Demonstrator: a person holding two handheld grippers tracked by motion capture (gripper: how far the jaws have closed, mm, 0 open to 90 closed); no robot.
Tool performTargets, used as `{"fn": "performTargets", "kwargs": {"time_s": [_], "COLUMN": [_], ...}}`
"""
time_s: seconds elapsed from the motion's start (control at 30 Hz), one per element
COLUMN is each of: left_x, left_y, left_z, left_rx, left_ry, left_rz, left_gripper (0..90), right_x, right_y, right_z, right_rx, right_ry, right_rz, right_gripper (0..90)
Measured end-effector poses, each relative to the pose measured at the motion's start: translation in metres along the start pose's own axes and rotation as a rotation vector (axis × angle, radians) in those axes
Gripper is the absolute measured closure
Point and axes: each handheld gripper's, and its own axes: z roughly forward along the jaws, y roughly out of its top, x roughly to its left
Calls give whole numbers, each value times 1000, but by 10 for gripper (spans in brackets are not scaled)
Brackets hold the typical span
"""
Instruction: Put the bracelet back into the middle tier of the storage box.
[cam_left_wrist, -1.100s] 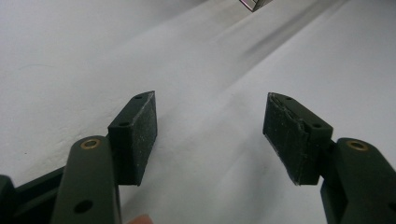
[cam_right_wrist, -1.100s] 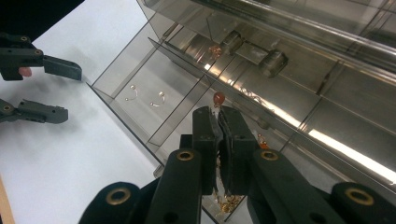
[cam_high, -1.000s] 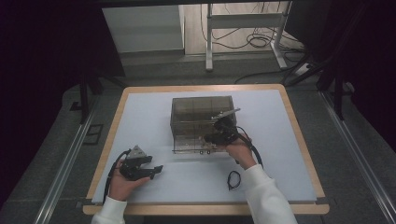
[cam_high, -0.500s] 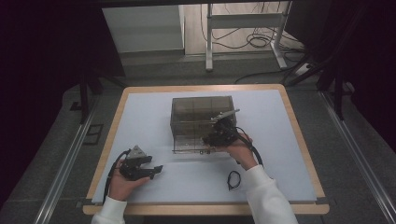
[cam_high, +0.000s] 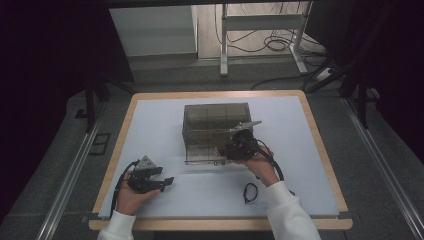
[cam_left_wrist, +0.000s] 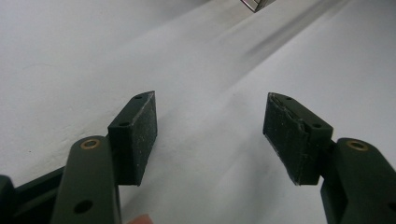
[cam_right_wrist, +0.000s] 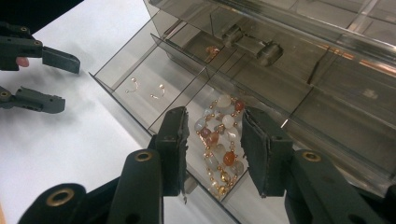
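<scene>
a beaded bracelet (cam_right_wrist: 218, 144) lies in the pulled-out drawer (cam_right_wrist: 140, 88) of a smoky clear organiser box (cam_high: 216, 125), directly below the right gripper (cam_right_wrist: 212, 149), whose jaws have just been opening and now stand apart, released, either side of the beads. drawer dividers hem it closely. two small earrings (cam_right_wrist: 145, 89) sit in the next compartment. the left gripper (cam_high: 167, 181) rests well apart on bare white table (cam_high: 310, 165), jaws open and empty, unmoved since before.

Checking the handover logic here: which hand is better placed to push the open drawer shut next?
Right, probably. The right gripper hangs over the beaded bracelet in the open drawer, its jaws just opened. The left gripper rests apart on the white mat.
</scene>
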Motion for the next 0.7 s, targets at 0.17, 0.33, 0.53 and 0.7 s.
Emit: {"fn": "performTargets", "kwargs": {"time_s": [0.17, 0.33, 0.53, 0.7], "left_x": [0, 0, 1, 1], "left_y": [0, 0, 0, 0], "left_z": [0, -1, -2, -2], "left_rx": [-2, -3, -7, -7], "left_ry": [1, 1, 4, 6], "left_rz": [-1, -2, -6, -5], "left_gripper": [352, 352, 352, 352], "right_x": [0, -1, -1, -1], "right_y": [-3, -6, -9, -12], "right_z": [-2, -5, -9, -12], "right_rx": [-3, -2, -14, -20], "right_ry": [0, 3, 3, 8], "right_rz": [6, 9, 11, 15], "right_gripper": [605, 605, 605, 605]}}
